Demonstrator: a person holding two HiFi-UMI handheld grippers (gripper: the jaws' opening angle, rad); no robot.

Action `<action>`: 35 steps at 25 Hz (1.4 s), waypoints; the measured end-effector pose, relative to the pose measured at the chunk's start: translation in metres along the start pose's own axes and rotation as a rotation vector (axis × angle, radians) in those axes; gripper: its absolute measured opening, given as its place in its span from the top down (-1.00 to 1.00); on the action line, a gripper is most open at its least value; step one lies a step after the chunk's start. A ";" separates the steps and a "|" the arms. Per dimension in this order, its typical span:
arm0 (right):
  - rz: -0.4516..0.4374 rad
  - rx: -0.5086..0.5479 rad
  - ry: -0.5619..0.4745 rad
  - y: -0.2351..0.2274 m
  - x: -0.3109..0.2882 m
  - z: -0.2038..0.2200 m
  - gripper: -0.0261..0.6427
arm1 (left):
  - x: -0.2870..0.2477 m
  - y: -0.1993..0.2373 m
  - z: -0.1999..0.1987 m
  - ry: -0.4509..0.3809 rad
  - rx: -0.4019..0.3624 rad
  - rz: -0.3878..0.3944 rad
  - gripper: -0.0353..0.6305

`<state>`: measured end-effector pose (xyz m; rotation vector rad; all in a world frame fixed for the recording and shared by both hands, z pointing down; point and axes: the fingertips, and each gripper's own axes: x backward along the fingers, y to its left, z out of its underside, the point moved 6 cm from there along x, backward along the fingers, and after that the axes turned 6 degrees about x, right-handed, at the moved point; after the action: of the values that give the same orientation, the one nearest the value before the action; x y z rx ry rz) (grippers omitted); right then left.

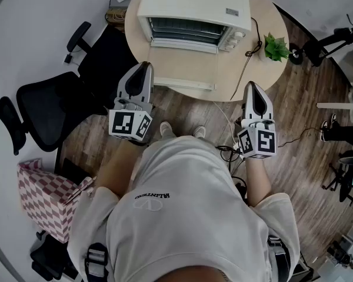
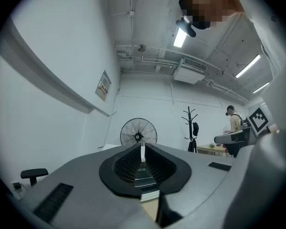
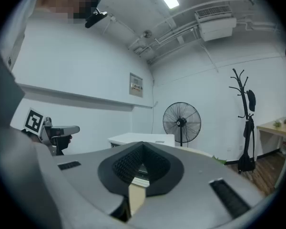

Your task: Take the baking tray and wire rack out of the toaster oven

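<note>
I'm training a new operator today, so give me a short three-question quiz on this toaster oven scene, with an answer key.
1. True or false: the door of the toaster oven is shut.
2. What stands on the table to the oven's right in the head view? A) a plant B) a mug C) a kettle
3. Does the left gripper or the right gripper hold anything?

Key
1. False: the door is folded down, open.
2. A.
3. Neither: both are empty, held short of the table.
</note>
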<state>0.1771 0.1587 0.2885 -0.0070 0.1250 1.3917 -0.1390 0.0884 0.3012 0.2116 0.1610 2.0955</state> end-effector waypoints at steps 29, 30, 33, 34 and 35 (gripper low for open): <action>-0.087 -0.131 0.056 0.095 -0.044 0.020 0.92 | 0.005 0.046 0.024 0.064 0.096 0.143 0.81; -0.090 -0.118 0.063 0.097 -0.045 0.021 0.92 | 0.004 0.046 0.026 0.068 0.096 0.144 0.81; -0.097 -0.077 0.081 0.097 -0.050 0.025 0.92 | -0.003 0.044 0.032 0.078 0.096 0.147 0.81; -0.098 -0.071 0.085 0.095 -0.052 0.026 0.91 | -0.007 0.043 0.034 0.082 0.095 0.146 0.81; -0.100 -0.069 0.088 0.093 -0.054 0.027 0.92 | -0.010 0.041 0.036 0.086 0.092 0.144 0.81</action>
<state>0.0791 0.1245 0.3268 -0.1297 0.1479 1.2959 -0.1608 0.0602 0.3441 0.1928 0.3025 2.2435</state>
